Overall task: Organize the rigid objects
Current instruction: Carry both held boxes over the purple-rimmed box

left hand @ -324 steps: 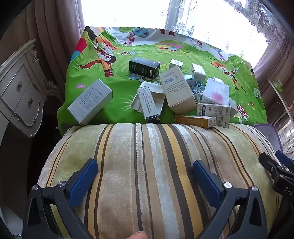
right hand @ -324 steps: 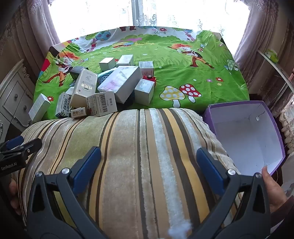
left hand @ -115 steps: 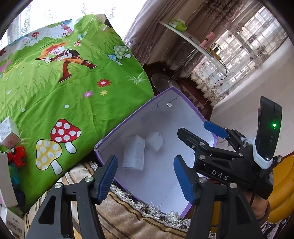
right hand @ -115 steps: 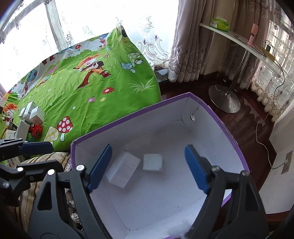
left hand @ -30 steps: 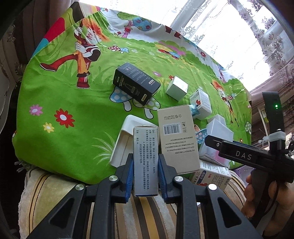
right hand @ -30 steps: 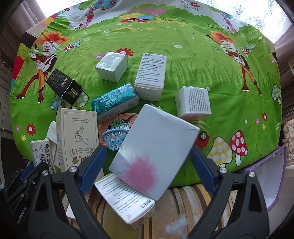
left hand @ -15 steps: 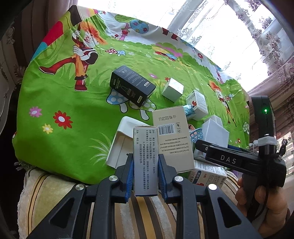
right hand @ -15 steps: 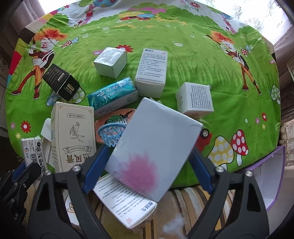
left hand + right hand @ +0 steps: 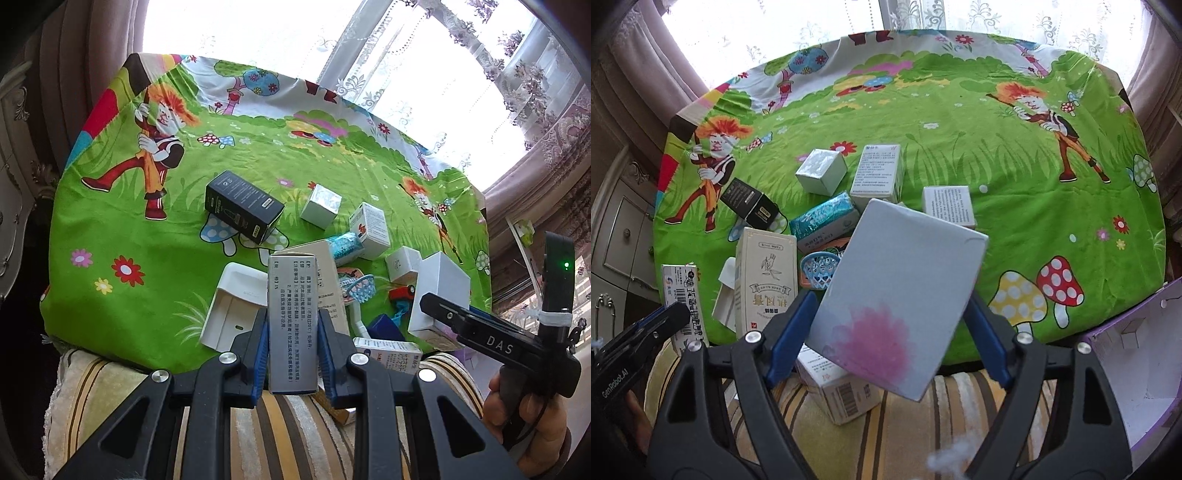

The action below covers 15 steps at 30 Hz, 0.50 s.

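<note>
In the left wrist view my left gripper (image 9: 293, 325) is shut on a narrow grey carton (image 9: 291, 295) with printed text, held upright above the striped cushion (image 9: 280, 435). In the right wrist view my right gripper (image 9: 892, 325) has its jaws closing on a large white box with a pink blot (image 9: 905, 280). Both blue pads press its sides and it hangs tilted above the pile. The open purple bin (image 9: 1108, 332) with white inside walls sits at the lower right, holding a small white box.
On the green cartoon tablecloth (image 9: 997, 166) lie a black box (image 9: 243, 212), a silver cube (image 9: 320, 206), a teal packet (image 9: 823, 221), a toy hoop (image 9: 820, 273), a tall cream box (image 9: 766, 280) and several white cartons. A dresser (image 9: 11, 184) stands left.
Both grippers have risen with their boxes. The white box with the pink blot now hangs higher and more tilted, with the right pads tighter on it.
</note>
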Available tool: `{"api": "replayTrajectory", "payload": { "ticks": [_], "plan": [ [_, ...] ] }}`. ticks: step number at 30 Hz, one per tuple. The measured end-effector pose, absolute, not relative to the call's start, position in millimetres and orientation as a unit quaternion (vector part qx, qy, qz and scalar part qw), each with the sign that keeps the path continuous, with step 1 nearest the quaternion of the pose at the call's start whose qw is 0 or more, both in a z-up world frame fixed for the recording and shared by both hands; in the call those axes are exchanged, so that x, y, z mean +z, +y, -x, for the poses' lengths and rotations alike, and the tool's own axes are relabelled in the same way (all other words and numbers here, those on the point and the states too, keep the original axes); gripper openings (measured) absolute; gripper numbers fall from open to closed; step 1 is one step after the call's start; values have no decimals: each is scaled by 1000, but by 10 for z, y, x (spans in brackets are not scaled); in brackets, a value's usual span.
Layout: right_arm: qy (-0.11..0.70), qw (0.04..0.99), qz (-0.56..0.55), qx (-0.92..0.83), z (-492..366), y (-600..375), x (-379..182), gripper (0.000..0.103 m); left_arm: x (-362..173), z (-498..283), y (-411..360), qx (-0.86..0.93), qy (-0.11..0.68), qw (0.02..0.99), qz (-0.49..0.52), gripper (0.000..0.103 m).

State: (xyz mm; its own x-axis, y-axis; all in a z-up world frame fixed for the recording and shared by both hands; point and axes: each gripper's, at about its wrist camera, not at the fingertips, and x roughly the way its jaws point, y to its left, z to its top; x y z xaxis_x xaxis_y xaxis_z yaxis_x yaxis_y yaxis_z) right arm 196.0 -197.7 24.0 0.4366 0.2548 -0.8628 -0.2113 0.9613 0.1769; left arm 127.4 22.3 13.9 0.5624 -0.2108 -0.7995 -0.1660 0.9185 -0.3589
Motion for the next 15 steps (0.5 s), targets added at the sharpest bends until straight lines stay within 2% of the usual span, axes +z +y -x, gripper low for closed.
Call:
{"api": "replayTrajectory", "payload": {
  "ticks": [8, 15],
  "plan": [
    [476, 868, -53, 133, -1814, -2453, 451, 83, 357, -1297, -117, -52, 458, 871, 171, 26],
    [464, 878, -54, 107, -1631, -2926, 518, 80, 465, -1359, -721, -120, 467, 867, 131, 26]
  ]
}}
